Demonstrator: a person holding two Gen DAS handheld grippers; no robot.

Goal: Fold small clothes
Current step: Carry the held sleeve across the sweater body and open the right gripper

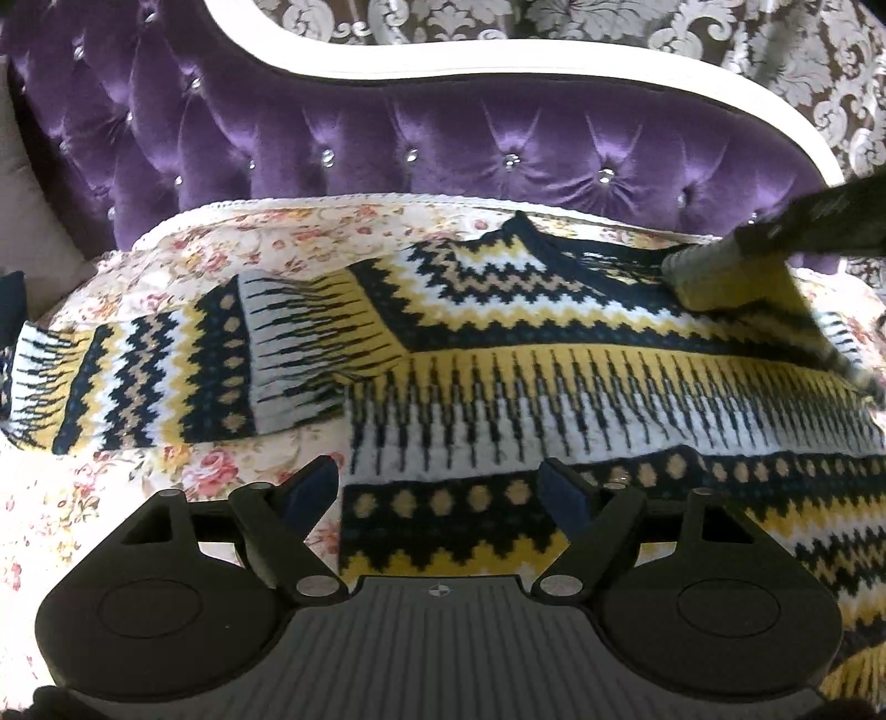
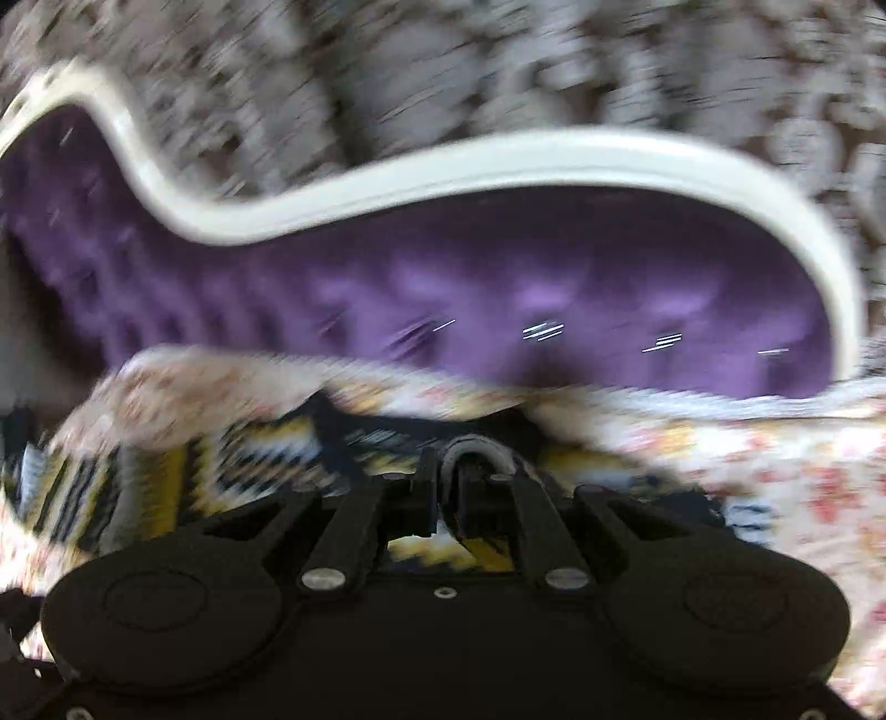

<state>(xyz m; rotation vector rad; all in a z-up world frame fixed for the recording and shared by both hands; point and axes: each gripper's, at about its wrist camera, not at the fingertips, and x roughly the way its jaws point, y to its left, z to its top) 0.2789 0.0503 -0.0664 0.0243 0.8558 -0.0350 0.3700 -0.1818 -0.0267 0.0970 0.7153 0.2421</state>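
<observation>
A knitted sweater [image 1: 554,343] in navy, yellow and white zigzags lies spread on a floral bedspread [image 1: 183,482]. Its left sleeve [image 1: 138,376] stretches out to the left. My left gripper [image 1: 437,482] hovers open over the sweater's lower hem, its pads apart and pinching nothing. At the upper right of the left wrist view, my right gripper [image 1: 742,241] is shut on the other sleeve's cuff [image 1: 725,282] and holds it folded over the sweater's body. The right wrist view is heavily blurred. There my right gripper [image 2: 462,482] pinches a loop of the knit [image 2: 476,446].
A purple tufted headboard [image 1: 443,144] with a white curved frame [image 1: 421,77] rises just behind the bed, and patterned wallpaper [image 1: 609,22] lies beyond it. A beige cushion [image 1: 33,221] sits at the far left.
</observation>
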